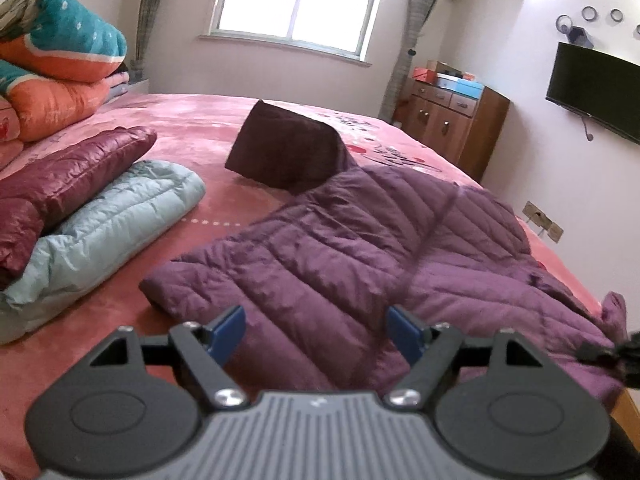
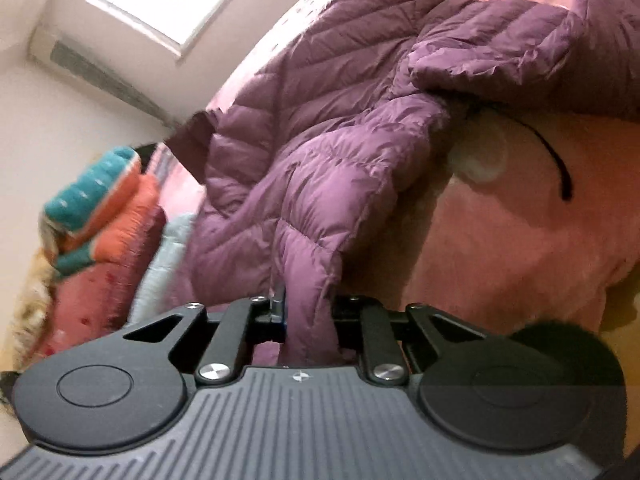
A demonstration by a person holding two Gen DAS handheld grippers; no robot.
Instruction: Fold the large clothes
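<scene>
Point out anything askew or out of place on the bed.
The purple quilted down jacket lies crooked, its dark hood propped up and a black drawstring trailing loose over the pink bedspread. The folded maroon and light blue jackets look tidy.

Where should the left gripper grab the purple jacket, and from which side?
Likely the near-left hem corner of the purple jacket, approached low from the near side. That edge lies flat on the pink bedspread with a free corner, right ahead of the open left gripper. The right gripper is shut on the jacket's other edge, so this would give a matching hold.
</scene>
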